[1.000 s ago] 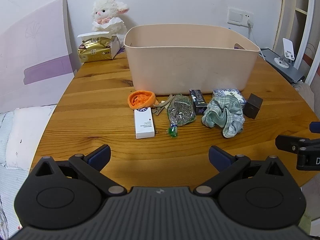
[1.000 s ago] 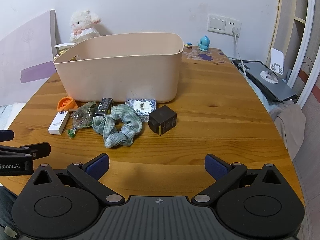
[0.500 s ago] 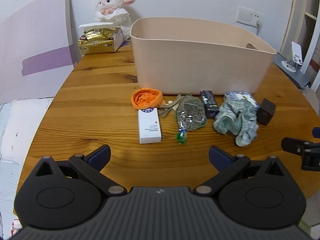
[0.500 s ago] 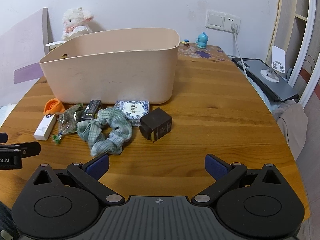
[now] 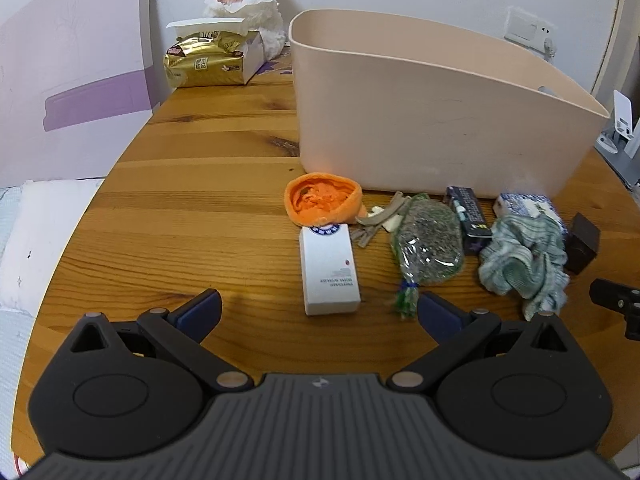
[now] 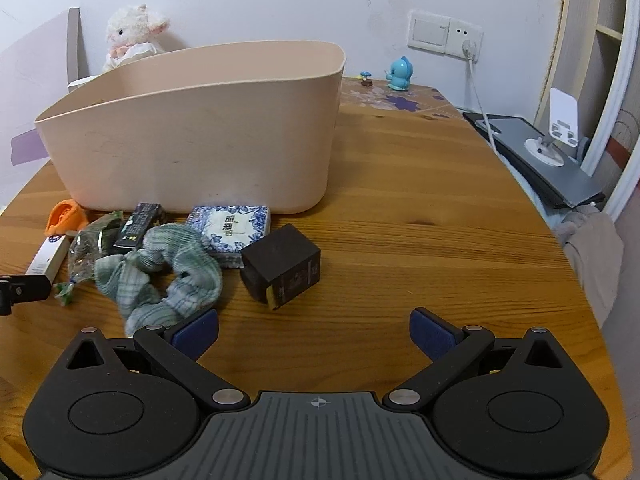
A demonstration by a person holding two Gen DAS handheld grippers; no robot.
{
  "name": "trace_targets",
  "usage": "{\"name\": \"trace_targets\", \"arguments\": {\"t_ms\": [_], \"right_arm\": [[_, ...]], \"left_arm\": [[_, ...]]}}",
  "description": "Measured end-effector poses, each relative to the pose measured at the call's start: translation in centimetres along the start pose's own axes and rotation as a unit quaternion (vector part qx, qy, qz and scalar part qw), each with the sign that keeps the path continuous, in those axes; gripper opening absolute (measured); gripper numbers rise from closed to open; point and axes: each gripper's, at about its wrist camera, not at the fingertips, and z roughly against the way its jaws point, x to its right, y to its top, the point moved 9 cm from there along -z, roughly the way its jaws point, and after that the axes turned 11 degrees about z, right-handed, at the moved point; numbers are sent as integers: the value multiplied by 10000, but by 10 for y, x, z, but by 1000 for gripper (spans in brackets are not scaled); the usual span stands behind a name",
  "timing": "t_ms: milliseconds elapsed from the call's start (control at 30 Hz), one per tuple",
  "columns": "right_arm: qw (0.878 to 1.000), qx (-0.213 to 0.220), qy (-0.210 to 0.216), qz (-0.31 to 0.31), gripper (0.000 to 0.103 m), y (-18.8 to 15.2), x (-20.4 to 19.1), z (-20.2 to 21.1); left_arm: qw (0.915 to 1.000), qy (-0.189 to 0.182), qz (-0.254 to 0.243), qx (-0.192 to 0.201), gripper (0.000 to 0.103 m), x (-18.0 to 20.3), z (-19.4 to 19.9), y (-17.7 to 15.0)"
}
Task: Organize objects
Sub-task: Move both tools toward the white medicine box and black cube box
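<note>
1. We are holding the left gripper [image 5: 318, 312] with its jaws wide apart and nothing between them, low over the near edge of the table [image 5: 192, 208].
2. We are looking straight ahead from it at the white box [image 5: 329, 270], lying flat just beyond the fingertips, its long axis running near-to-far, in line with our fingers.
3. We are judging that a grasp across its short width suits this heading, and that the left gripper is nearer to it than the right.
4. We are holding the right gripper [image 6: 314, 330] equally wide apart and empty, with the dark box [image 6: 282, 268] just ahead and slightly left, turned corner-on to us.
5. We are seeing the scrunchie [image 6: 160, 274] just beside the right gripper's left finger [image 6: 196, 330].
6. We are noting the orange pouch [image 5: 323, 203] touching the white box's far end, and the bin [image 5: 432, 120] standing behind the whole row, its open top waiting for the items.
</note>
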Motion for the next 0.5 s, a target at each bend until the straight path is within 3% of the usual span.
{"name": "trace_targets", "arguments": {"t_ms": [400, 500], "right_arm": [[9995, -14, 180, 274, 102, 7, 10, -34], [9990, 47, 261, 362, 102, 13, 8, -40]], "left_arm": [[9999, 103, 33, -53, 103, -3, -26, 10], [9998, 148, -19, -102, 94, -3, -33, 12]]}}
